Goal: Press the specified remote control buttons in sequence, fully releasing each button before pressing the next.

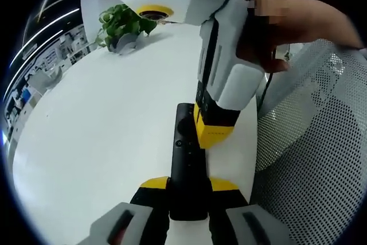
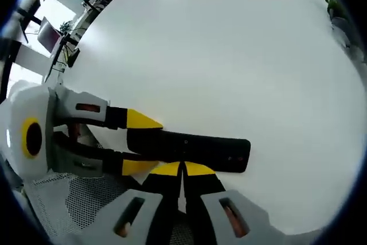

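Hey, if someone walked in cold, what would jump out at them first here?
The long black remote control, clamped at one end in the yellow-tipped left gripper over a white table. Next, the right gripper, jaws shut, tips down on the remote's face. A potted green plant sits at the far edge.

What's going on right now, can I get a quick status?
Left gripper shut on the slim black remote control. Right gripper shut, tips on the remote's edge. White table around it bare; potted green plant far off.
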A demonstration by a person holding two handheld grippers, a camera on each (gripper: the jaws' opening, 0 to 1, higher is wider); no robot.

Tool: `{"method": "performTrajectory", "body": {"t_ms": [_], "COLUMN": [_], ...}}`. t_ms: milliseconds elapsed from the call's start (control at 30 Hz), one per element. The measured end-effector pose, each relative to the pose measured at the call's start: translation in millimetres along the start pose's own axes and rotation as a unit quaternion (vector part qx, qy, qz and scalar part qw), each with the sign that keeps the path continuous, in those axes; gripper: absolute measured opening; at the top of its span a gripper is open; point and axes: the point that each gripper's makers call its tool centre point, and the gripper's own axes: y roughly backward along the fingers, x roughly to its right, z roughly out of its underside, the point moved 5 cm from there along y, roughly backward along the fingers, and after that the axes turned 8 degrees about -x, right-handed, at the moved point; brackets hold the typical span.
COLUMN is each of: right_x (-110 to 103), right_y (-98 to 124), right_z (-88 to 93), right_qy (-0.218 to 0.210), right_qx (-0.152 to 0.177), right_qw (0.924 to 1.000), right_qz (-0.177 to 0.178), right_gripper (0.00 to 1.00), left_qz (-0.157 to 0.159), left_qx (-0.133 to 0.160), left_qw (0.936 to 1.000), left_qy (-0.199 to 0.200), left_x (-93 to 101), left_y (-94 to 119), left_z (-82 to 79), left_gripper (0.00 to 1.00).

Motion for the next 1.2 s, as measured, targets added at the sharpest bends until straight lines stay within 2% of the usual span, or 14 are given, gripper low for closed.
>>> {"method": "performTrajectory", "body": {"t_ms": [167, 333, 567, 1033, 1200], "right_x": [-1.8, -6.7, -10.5, -10.7, -10.2], "right_y": [3.8, 4.2, 0.3, -0.2, -0.4], "right_z": [-1.6, -2.6, -0.5, -2.4, -2.8], "right_qy": [-0.001, -0.006, 0.013, 0.028, 0.02], "right_qx": [0.007, 0.012, -0.001, 0.0, -0.002], "right_qw": [1.0, 0.9996, 0.9998, 0.9996, 0.9998], "right_qz": [-0.003, -0.025, -0.015, 0.001, 0.001], "right_gripper": [0.0, 0.0, 0.0, 0.0, 0.0], "left_qz": [0.01, 0.015, 0.023, 0.024, 0.023], "left_qx": [0.0, 0.001, 0.0, 0.0, 0.001], "left_qw": [0.9998, 0.9996, 0.9992, 0.9993, 0.9993], "left_qy": [-0.016, -0.024, -0.032, -0.03, -0.029], "left_x": [4.2, 6.2, 8.9, 8.1, 8.3], "left_y": [0.3, 0.3, -0.3, -1.1, -0.9], "left_z": [-0.6, -1.0, -1.5, -1.6, -1.7], "left_gripper": [0.24, 0.24, 0.24, 0.24, 0.24]}}
